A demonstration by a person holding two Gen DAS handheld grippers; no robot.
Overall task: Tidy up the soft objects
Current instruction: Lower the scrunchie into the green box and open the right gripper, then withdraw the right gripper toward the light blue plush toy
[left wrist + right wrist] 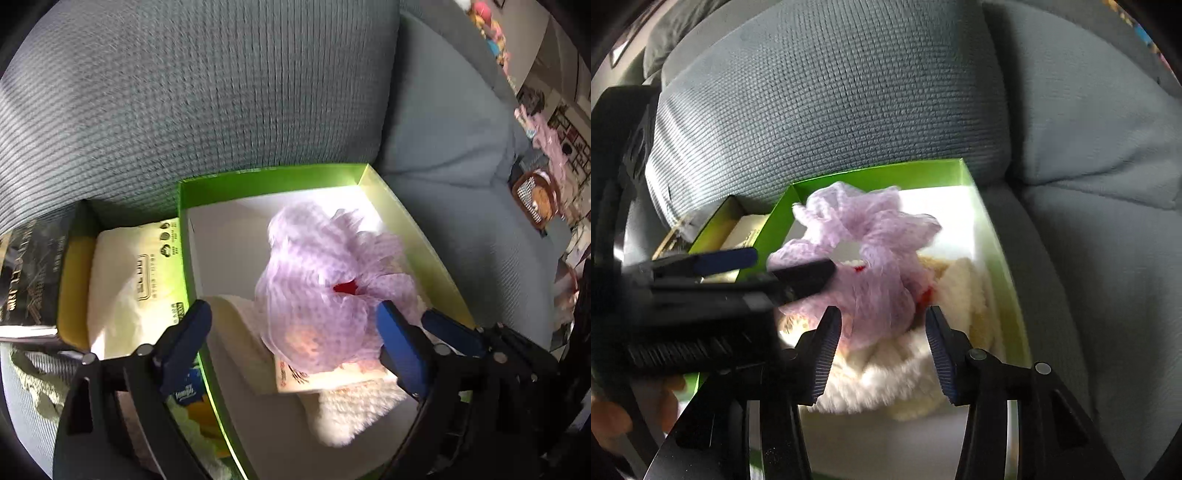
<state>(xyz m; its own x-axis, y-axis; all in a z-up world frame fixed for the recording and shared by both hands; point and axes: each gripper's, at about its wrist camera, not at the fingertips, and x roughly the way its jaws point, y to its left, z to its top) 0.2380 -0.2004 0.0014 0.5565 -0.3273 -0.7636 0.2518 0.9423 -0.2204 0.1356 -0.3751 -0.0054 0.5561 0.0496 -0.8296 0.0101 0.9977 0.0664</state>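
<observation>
A lilac mesh bath pouf [314, 284] with a red tag lies in the green box [417, 236], on top of a fluffy cream cloth [354, 410] and a flat packet. My left gripper [291, 314] is open, its blue fingers either side of the pouf's near end. In the right wrist view the pouf [871, 258] lies on the cream cloth [886, 380] inside the green box [997, 236]. My right gripper [882, 328] is open just above them. The left gripper [790, 264] reaches in from the left, touching the pouf.
The box sits on a grey-blue sofa seat against a ribbed cushion [184, 92]. A smaller box [74, 266] to the left holds a pale yellow tissue pack [136, 266]. A blue-and-yellow packet [188, 395] lies beside it. A cluttered room shows at far right.
</observation>
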